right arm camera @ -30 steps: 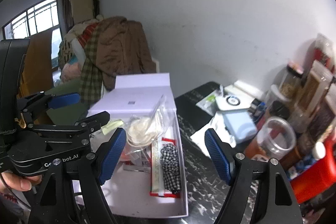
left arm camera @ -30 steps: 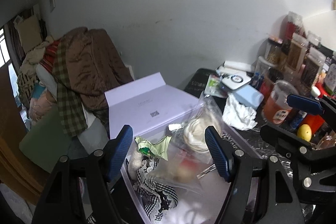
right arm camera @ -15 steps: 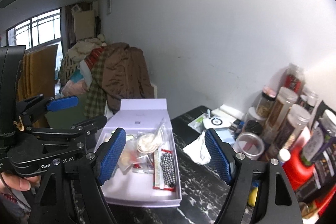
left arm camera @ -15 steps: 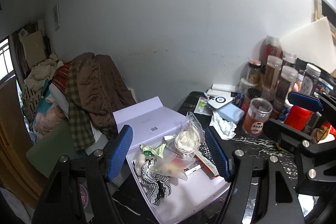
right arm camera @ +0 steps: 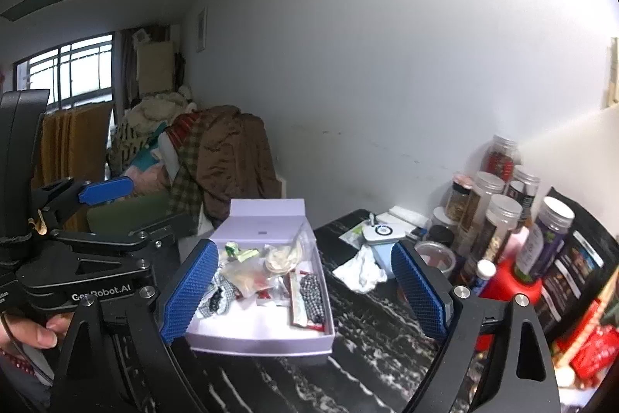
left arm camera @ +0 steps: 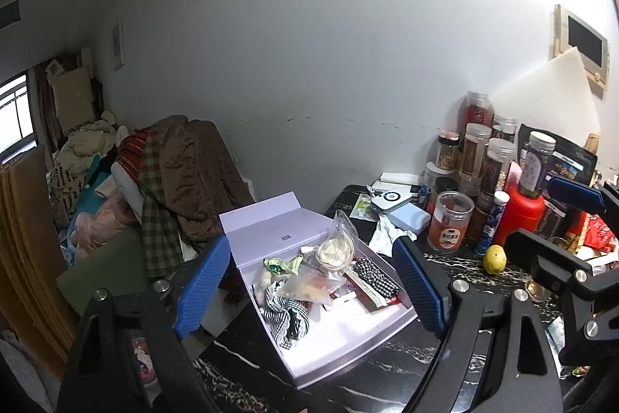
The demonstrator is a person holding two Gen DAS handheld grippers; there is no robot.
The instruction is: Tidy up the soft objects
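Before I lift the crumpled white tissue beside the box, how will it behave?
The crumpled white tissue probably feels very light and floppy; its folds look thin. It may sag or tear if pinched by one corner. It lies loose on the dark marble tabletop, so a push would likely slide it.

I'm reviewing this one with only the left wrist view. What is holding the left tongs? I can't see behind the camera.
Observer: A bare hand grips the handle of the left tongs. Their jaws are opening, with nothing between them.
Operator: Is anything worn on that wrist?
Observer: Yes, dark red beads show at the wrist.
Operator: Any marking on the tool?
Observer: The white lettering on its black body reads roughly GenRobot.AI.
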